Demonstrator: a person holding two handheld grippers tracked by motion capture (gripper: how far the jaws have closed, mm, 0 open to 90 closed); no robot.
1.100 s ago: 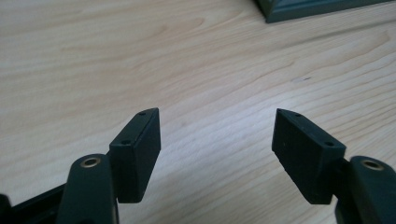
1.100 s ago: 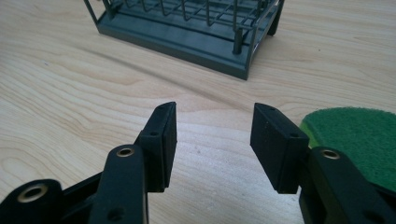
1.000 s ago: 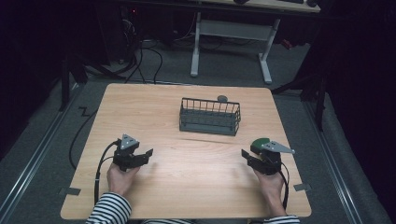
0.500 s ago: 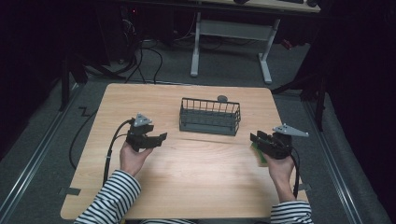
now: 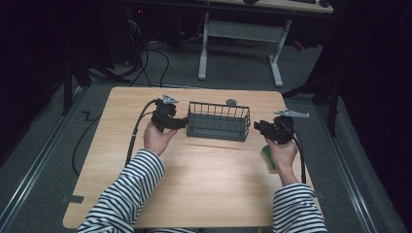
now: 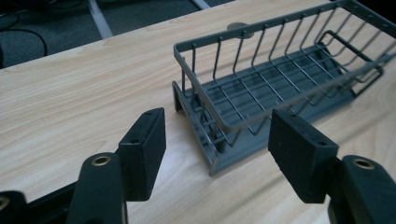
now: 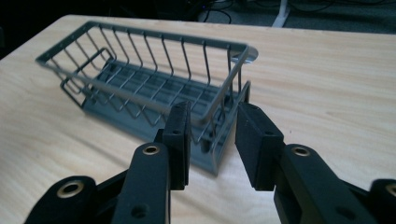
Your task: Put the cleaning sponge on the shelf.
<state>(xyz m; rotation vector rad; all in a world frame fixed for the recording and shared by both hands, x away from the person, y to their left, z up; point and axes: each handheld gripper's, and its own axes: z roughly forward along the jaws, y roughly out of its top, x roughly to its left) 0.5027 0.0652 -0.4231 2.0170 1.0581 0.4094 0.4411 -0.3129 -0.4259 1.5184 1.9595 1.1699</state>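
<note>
Wire basket [image 5: 217, 121] of dark grey metal stands toward the far middle of the pale wood-grain table [image 5: 204, 194], long side facing the person, with a solid grey tray beneath its thin upright bars. It is long, narrow and open-topped, its rim a bent rod with rounded corners. A strip of bare tabletop separates it from the far edge, where a small round grey disc [image 5: 231, 102] lies just behind it. Wide open wood stretches in front, between the two striped sleeves, down to the near edge.

The left gripper [image 5: 178, 123] sits at the basket's left end, its black block-shaped jaws spread wide; in the left gripper view [image 6: 215, 154] the basket's end corner lies between and beyond them, not touching either pad. The right gripper [image 5: 258, 127] is just beside the basket's right end; its jaws are narrowly parted [image 7: 212, 140], with the corner of the rim and tray seen in the gap, and they hold nothing that I can make out. A green flat object [image 5: 269, 156] lies on the table under the right hand [image 5: 282, 151], near the right edge. Black cables trail from both grippers.
</note>
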